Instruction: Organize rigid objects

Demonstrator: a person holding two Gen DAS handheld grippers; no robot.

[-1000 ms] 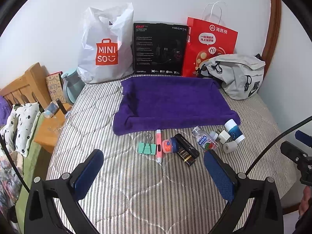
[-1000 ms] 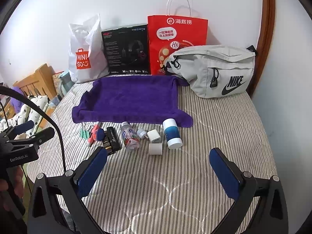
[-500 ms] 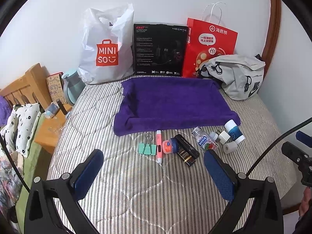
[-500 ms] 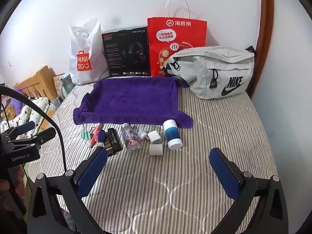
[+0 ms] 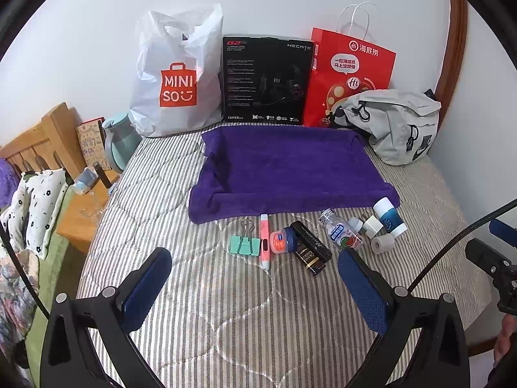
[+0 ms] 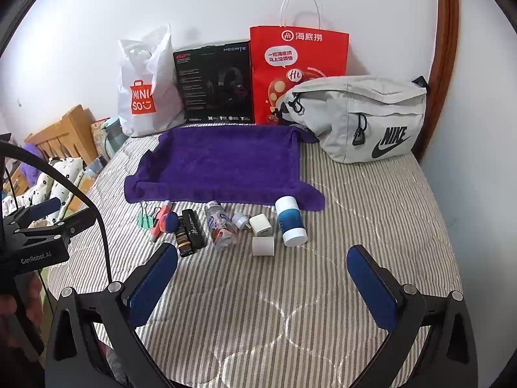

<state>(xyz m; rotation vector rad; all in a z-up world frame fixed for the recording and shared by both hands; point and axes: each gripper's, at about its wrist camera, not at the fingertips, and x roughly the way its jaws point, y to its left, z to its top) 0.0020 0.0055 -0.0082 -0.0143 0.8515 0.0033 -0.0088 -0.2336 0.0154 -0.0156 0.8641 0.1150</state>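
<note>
Left gripper [image 5: 253, 276]: I am holding it apart, empty.
Right gripper [image 6: 261, 273]: apart, empty.
Towel [image 5: 290, 168]: lying at 12 o'clock.
Clip [image 5: 244, 245]: lying at 11.

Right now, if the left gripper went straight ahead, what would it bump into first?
Probably the pink pen or the small round jar beside it; they lie about centred between the open left gripper fingers. Depth is hard to judge, and the gripper might pass above them toward the purple towel.

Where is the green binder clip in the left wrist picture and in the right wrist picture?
Left wrist: green binder clip, centre, leftmost of the row, below the purple towel.
Right wrist: left of centre, again leftmost.
Shared landmark: the towel's near left corner.
</note>
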